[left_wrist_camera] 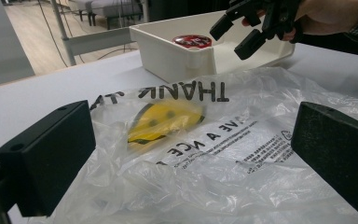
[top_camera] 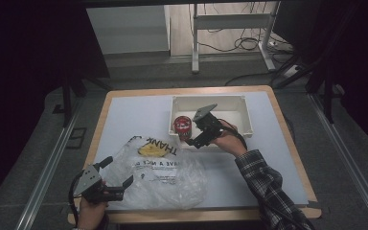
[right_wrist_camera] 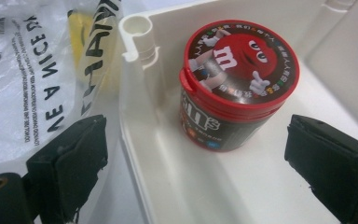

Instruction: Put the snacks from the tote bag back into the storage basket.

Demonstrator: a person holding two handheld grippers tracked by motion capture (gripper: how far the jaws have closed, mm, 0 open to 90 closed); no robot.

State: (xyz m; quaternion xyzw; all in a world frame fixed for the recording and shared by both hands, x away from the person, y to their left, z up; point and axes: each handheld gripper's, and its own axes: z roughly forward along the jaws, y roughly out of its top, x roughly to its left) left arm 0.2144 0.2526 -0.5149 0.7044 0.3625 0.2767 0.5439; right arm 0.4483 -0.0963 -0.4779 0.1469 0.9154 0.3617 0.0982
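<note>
The right gripper (right_wrist_camera: 196,163) hovers with jaws wide apart, holding nothing, before the red-lidded candy tub (right_wrist_camera: 237,84) standing in the white bin (right_wrist_camera: 168,177) (probably to grasp it); the left gripper (left_wrist_camera: 191,154), its 2 jaws equally open and empty, waits at the plastic bag (left_wrist_camera: 205,154).

A: What can't you make out here?

B: The fine print on the plastic bag (top_camera: 165,177) is too small to read from the high view. In the left claw view the bag's near edge runs off the bottom, and a crease swallows the end of its lower line of big letters.

A: And the candy tub (right_wrist_camera: 233,84)?

B: Its side label is in shadow; the small text around the lid is blurred. From the left claw view the white bin (left_wrist_camera: 177,58) hides all but its red top.

A: The claws?

B: In the right claw view, the right claw's (right_wrist_camera: 205,163) far jaw is cut by the frame edge.
</note>
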